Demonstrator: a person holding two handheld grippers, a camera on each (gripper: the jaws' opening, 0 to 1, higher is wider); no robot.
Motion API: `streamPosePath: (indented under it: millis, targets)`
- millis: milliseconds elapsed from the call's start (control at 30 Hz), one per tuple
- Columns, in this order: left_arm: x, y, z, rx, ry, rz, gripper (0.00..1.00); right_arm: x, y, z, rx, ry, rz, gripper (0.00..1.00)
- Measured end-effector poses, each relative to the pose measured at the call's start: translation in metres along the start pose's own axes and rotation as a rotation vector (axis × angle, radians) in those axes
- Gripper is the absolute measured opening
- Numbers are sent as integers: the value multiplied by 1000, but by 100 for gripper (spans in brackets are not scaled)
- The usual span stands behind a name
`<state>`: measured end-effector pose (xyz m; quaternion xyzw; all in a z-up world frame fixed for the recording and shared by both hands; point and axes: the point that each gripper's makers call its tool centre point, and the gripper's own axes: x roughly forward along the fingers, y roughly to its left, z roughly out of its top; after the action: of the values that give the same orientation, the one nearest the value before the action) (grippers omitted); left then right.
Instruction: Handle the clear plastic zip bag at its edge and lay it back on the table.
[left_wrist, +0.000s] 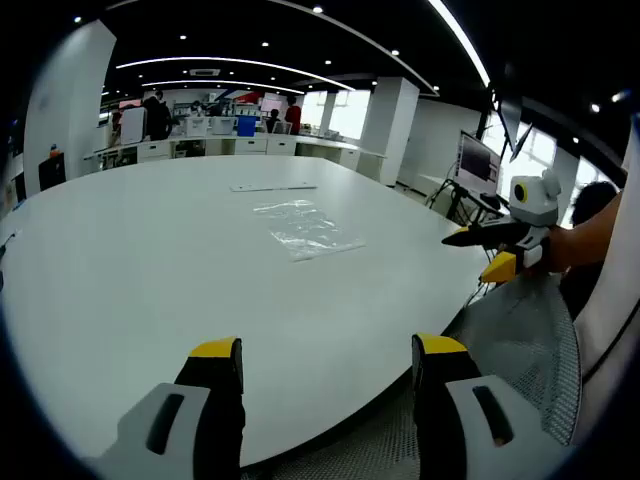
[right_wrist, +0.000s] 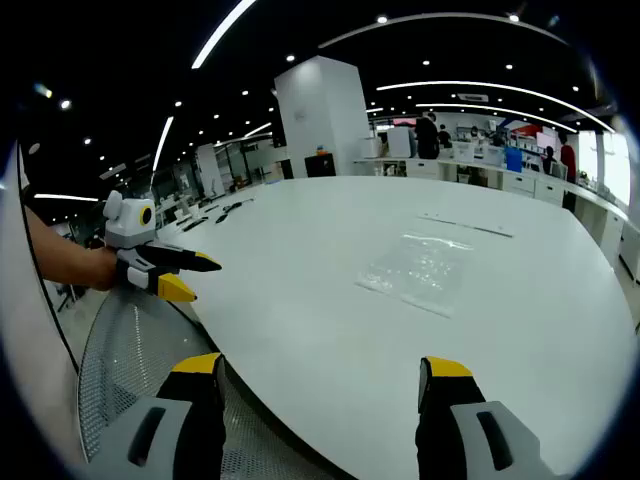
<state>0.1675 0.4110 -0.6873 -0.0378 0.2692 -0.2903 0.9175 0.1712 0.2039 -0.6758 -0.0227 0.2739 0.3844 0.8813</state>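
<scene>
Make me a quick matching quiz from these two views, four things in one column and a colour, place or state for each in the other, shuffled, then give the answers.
Column one:
1. zip bag
2. table
3. left tool
4. right tool

Column two:
A. large, white, with a rounded edge
B. open, held past the table's edge; it appears at the left of the right gripper view
C. clear, lying flat on the table, untouched
D. open, over the table's near edge; it appears at the right of the left gripper view

Pairs: 1-C, 2-A, 3-B, 4-D
</scene>
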Motion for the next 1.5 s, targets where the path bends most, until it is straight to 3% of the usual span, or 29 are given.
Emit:
streamPosePath:
  millis: [1500]
  targets:
    - [0,1,-5,6,16,3,66,0,-1,-2,-7,2,-1,78]
